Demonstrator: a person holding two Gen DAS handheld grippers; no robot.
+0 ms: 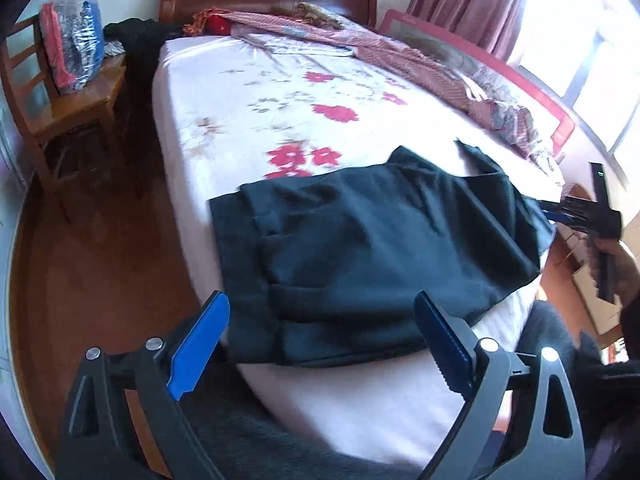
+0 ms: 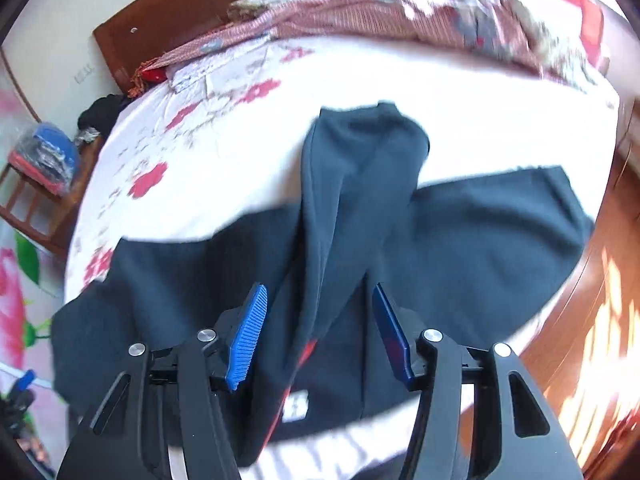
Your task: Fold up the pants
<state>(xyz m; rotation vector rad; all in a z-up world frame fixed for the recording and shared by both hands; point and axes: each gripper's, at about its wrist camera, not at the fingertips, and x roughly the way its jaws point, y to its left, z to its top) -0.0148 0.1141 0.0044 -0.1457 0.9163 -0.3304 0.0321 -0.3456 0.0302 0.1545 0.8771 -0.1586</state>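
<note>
Left wrist view shows the dark soft cotton pants (image 1: 372, 256) folded on the floral white bedsheet (image 1: 256, 92), the left gripper (image 1: 320, 344) gaping empty and the right gripper (image 2: 318, 332) part-open gripping nothing, so the next move likely calls for regrasping an edge.

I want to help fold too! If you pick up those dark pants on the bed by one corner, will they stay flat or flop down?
Probably flop: the dark pants already lie in soft folds and creases on the bed. They look like thick, fuzzy cloth, so likely not slippery. One edge hangs over the mattress side, so a push might slide them off.
</note>
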